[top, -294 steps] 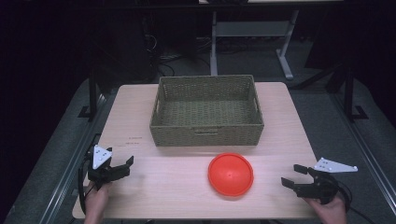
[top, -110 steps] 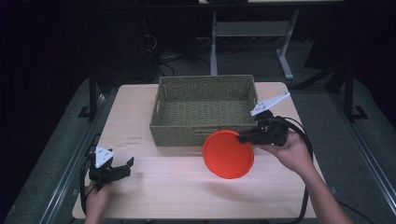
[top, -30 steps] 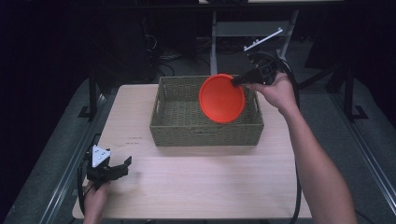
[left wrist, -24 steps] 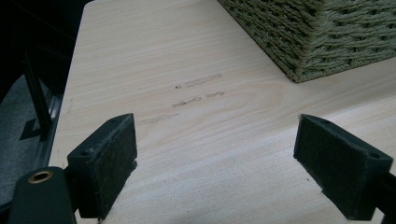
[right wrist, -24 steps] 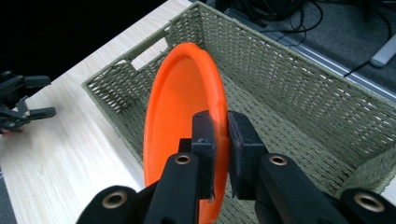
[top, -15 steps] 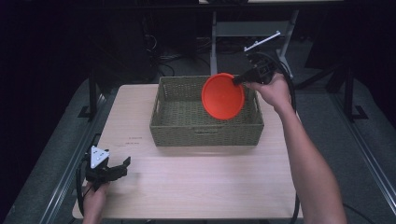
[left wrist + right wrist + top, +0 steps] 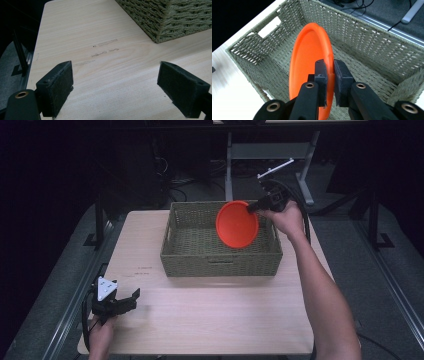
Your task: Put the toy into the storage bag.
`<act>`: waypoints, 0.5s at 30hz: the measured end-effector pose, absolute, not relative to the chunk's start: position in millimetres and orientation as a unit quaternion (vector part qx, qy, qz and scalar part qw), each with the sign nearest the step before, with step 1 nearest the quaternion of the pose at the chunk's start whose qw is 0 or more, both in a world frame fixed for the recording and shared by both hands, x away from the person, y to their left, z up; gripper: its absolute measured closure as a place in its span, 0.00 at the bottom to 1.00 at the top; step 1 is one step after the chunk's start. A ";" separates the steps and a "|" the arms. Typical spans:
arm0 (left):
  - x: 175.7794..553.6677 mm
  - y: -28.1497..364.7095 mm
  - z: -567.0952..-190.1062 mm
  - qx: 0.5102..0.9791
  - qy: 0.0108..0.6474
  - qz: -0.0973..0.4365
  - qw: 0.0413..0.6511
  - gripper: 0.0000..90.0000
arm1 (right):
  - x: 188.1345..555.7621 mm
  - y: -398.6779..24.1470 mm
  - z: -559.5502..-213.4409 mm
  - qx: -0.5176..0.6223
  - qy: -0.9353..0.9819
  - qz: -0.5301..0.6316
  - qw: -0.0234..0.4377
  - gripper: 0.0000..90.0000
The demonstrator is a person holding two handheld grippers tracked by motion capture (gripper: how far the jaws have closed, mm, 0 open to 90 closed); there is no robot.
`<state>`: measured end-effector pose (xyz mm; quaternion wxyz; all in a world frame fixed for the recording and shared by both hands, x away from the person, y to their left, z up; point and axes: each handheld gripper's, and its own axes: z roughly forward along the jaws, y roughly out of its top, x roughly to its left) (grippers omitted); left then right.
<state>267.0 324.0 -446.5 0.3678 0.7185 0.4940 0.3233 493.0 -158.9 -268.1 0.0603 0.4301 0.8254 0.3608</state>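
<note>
An orange plate (image 7: 237,224) hangs on edge over the right half of the woven basket (image 7: 192,252), tilted almost upright. My right gripper (image 7: 253,208) is shut on its rim from the far right side. In the right gripper view the two black jaws pinch the plate's (image 7: 308,62) edge above the basket's floor (image 7: 364,67). My left gripper (image 7: 129,300) rests open on the table's near left corner, nothing between its pads (image 7: 55,86), with a corner of the basket (image 7: 165,22) ahead.
The light wooden table (image 7: 215,320) has bare room in front of the basket. Faint marks (image 7: 103,48) show on the wood ahead of the left gripper. Dark floor, cables and a metal stand (image 7: 270,155) lie beyond the far edge.
The right gripper took the plate off the table's front and carried it up over the basket. In the last half second it sank slightly toward the basket. The left gripper stayed put.
</note>
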 end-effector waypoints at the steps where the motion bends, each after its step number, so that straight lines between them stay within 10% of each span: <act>1: 266.9 324.3 -446.4 0.718 0.495 0.323 0.367 0.14 | 493.6 -159.1 -270.2 0.431 0.826 0.360 0.060 0.91; 15: 266.4 323.4 -447.2 0.718 0.494 0.324 0.369 0.14 | 501.8 -166.1 -294.9 0.461 0.809 0.360 0.051 0.91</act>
